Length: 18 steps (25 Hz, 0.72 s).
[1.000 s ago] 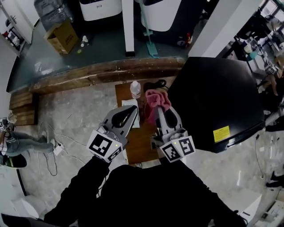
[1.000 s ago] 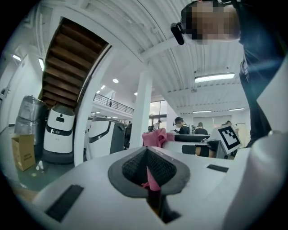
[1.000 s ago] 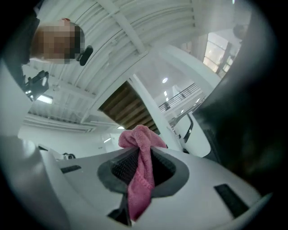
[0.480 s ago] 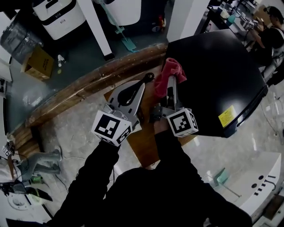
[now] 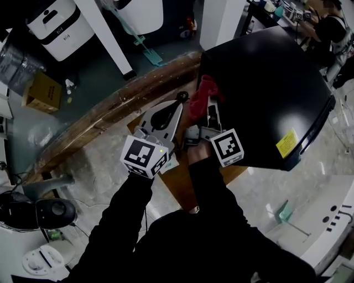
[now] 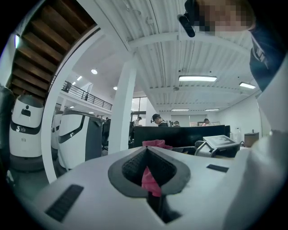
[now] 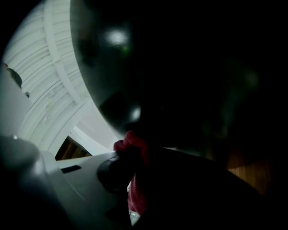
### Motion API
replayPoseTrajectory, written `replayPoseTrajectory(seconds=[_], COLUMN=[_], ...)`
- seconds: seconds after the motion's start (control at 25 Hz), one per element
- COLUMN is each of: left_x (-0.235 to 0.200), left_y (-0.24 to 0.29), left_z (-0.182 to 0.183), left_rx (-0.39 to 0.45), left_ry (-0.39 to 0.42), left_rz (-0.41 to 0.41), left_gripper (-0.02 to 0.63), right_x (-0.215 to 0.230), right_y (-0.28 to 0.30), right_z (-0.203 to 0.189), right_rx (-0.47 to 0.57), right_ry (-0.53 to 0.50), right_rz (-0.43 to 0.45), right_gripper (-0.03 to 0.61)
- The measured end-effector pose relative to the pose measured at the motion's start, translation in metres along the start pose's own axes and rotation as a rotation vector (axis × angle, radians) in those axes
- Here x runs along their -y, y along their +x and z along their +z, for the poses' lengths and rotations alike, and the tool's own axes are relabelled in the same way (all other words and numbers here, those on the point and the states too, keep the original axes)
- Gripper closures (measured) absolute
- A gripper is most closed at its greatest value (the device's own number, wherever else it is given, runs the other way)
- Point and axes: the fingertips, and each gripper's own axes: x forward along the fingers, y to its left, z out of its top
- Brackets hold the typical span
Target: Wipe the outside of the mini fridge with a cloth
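You have one mini fridge (image 5: 265,83), black and glossy, at the right of the head view, with a single yellow label (image 5: 286,143) near its lower edge. One red-pink cloth (image 5: 202,98) is bunched against the fridge's left side. Your right hand-held gripper (image 5: 211,110) is clamped on that cloth. In the right gripper view the cloth (image 7: 135,188) sits pinched between the jaws, and the dark fridge (image 7: 189,67) fills most of the picture right in front of them.

Your left hand-held gripper (image 5: 177,106) is just beside the right one, off the fridge. Its jaws are closed tip to tip in the left gripper view (image 6: 146,150). A sliver of pink shows in the slot behind the tips; I cannot tell if it is pinched there or only seen through. Past the tips the same view shows the cloth (image 6: 155,143). That makes two grippers, each with one marker cube, left (image 5: 145,157) and right (image 5: 228,148).

Under both grippers lies one low wooden table (image 5: 182,185), which runs in beneath the fridge's near edge. Pale marbled floor (image 5: 94,177) surrounds it. One curved wooden kerb (image 5: 110,108) divides that floor from a grey floor (image 5: 94,72) beyond. On the grey floor you can count two white pillars (image 5: 105,36) (image 5: 221,22), two white machines (image 5: 52,25) (image 5: 141,11) and one cardboard box (image 5: 41,88).
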Motion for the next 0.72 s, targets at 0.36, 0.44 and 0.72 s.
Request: replayPoseTrajectory(seconds=[0.36,0.44,0.72], left_x=[-0.005,-0.007,-0.006], left_y=[0.014,0.017,0.03], left_z=[-0.084,-0.1,-0.151], left_rx=[-0.108,-0.134,-0.22], left_ry=[-0.045,-0.057,-0.059], left_rz=[-0.03,-0.037,-0.064], left_gripper=[0.607,0.607,0.607], right_x=[0.048,0.066,0.128], right_y=[0.002,0.005,0.007], right_z=[-0.019,-0.028,-0.053], right_rx=[0.001,-0.005,-0.036], right_ry=[0.112,0.162,0.216], right_rz=[-0.005,-0.026,-0.109], right_gripper=[0.509,0.509,0.509])
